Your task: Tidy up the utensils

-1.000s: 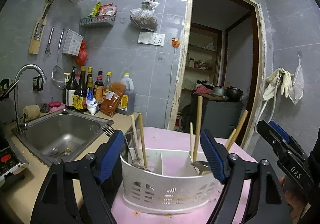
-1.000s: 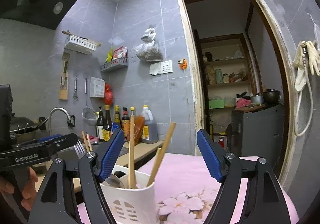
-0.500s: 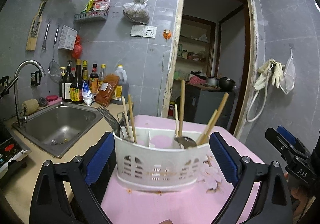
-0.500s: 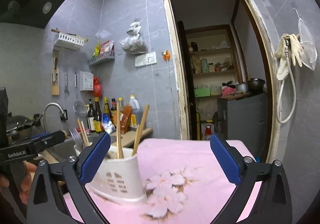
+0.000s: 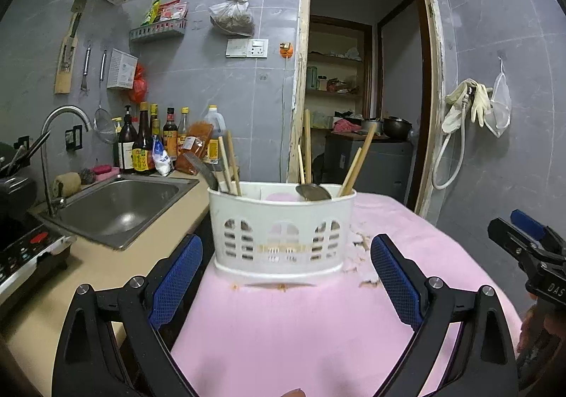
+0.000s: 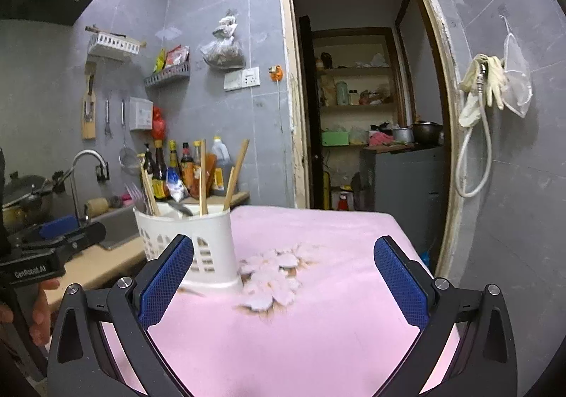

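A white slotted utensil caddy (image 5: 281,234) stands upright on the pink cloth-covered table (image 5: 283,333). It holds several wooden chopsticks (image 5: 355,163), a metal spoon (image 5: 313,191) and a fork (image 5: 201,168). It also shows in the right wrist view (image 6: 192,241). My left gripper (image 5: 286,276) is open and empty, just in front of the caddy and apart from it. My right gripper (image 6: 283,276) is open and empty, to the right of the caddy; it also shows at the right edge of the left wrist view (image 5: 523,245).
A steel sink (image 5: 116,206) with a tap (image 5: 62,135) sits in the beige counter to the left. Sauce bottles (image 5: 148,145) stand behind it. A stove edge (image 5: 21,255) is at far left. An open doorway (image 5: 364,78) lies beyond the table.
Both grippers have drawn back from the caddy and opened wider. The left one, which had its fingers on either side of the caddy, now stands clear in front of it.
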Motion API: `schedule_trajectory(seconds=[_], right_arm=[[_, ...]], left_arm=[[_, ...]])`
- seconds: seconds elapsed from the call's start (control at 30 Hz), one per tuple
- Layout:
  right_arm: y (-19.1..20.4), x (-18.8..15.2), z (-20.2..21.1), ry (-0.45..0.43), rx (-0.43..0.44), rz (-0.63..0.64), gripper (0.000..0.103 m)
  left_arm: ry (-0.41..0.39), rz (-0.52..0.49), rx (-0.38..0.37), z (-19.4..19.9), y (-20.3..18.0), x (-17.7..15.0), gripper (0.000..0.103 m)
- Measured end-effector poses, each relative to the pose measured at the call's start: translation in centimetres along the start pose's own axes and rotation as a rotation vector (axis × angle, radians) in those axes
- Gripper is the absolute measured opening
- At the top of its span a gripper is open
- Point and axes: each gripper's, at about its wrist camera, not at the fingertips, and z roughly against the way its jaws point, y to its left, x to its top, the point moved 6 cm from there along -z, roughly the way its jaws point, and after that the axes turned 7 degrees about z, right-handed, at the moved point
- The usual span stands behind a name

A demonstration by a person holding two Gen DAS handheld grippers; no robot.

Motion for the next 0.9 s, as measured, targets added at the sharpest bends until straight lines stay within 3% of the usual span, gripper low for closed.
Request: schedule_trajectory(seconds=[0.33,0.9], right_arm=[[1.0,-2.4,3.4,0.035,-0.048,0.016,0.103],[1.2,-3.2,4.1,0.048,-0.061,0.002,0.103]], left_arm=[[0.030,-0.010,0.008,2.3,0.8,-3.5,0.094],[0.017,-0.004,0.017,3.0,1.1,-4.1,0.094]])
